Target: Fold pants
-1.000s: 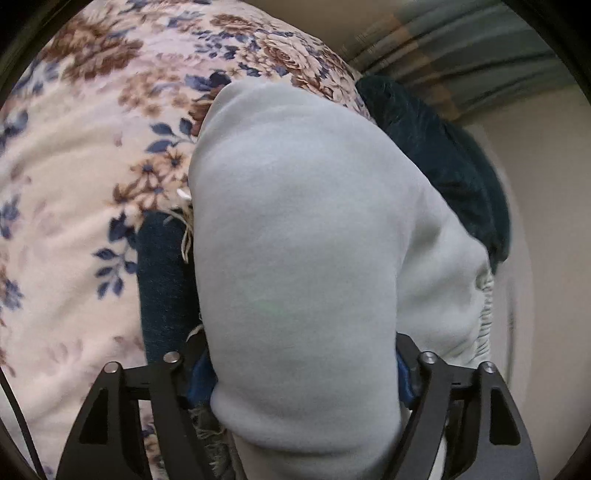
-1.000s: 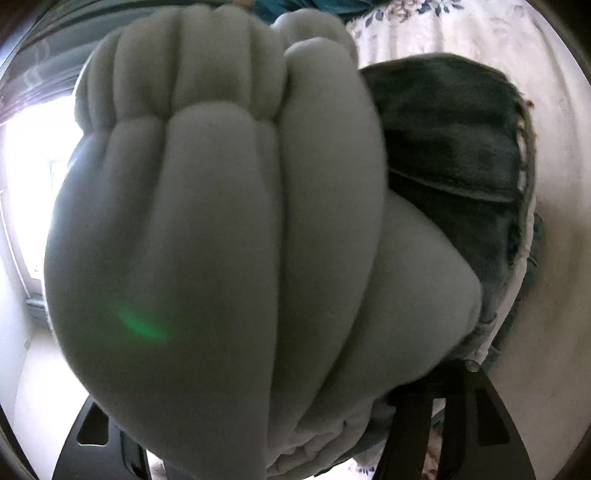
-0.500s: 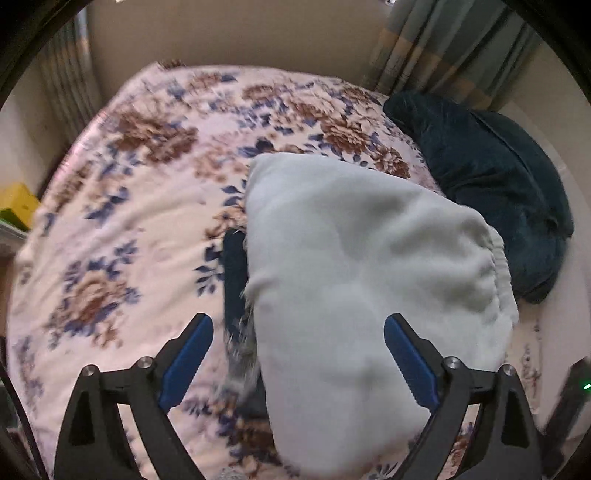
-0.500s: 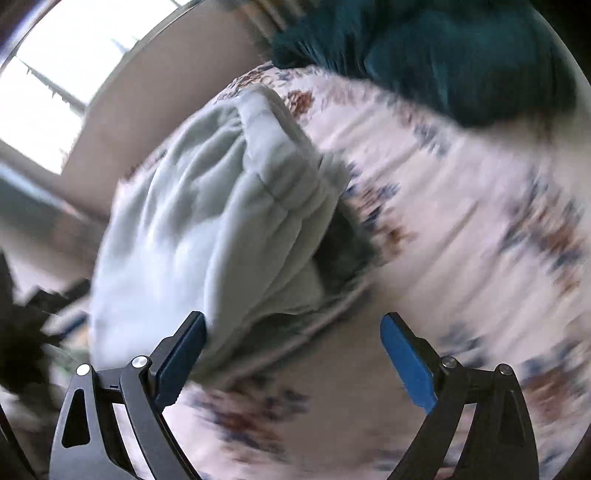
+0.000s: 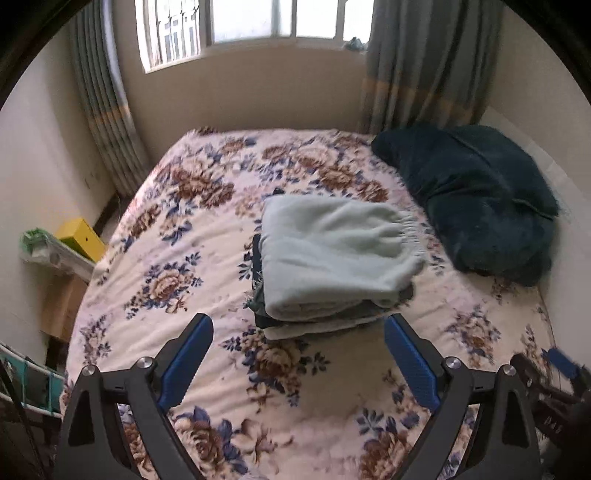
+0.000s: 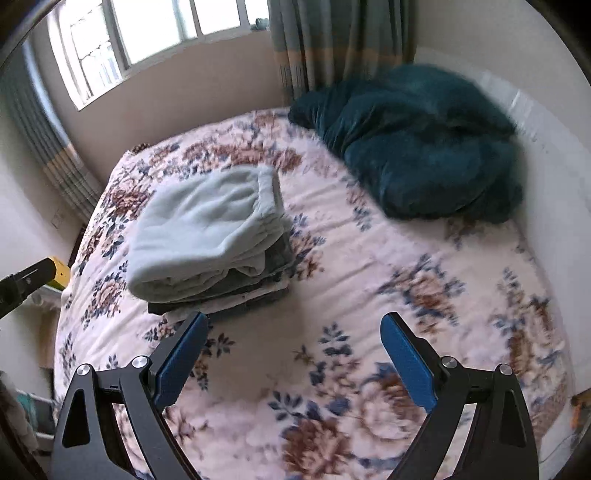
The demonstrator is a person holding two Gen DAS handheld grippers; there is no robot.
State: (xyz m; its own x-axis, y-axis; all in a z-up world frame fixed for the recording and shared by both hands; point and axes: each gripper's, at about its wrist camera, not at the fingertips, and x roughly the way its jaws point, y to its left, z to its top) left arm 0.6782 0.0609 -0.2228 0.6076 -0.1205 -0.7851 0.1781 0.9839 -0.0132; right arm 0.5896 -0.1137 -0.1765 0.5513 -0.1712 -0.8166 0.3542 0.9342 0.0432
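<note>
Folded pale mint pants [image 5: 332, 254] [image 6: 207, 229] lie on top of a small stack of folded darker garments [image 5: 317, 321] [image 6: 236, 291] in the middle of a floral bedspread [image 5: 177, 236] [image 6: 388, 280]. My left gripper [image 5: 298, 332] hovers above the bed on the near side of the stack, open, with nothing between its blue pads. My right gripper [image 6: 293, 330] also hangs open and empty above the bedspread, with the stack to its upper left. Part of the right gripper [image 5: 554, 373] shows at the lower right of the left wrist view.
A dark teal plush blanket [image 5: 476, 199] [image 6: 424, 147] is heaped at the bed's far right by the wall. Curtains [image 5: 417, 66] and a window [image 5: 236, 26] stand behind the bed. A yellow box [image 5: 79, 238] and shelf sit left of the bed.
Both grippers let go of the mint pants, opened wide and pulled up and back from the stack. The pants now lie folded on the stack.
</note>
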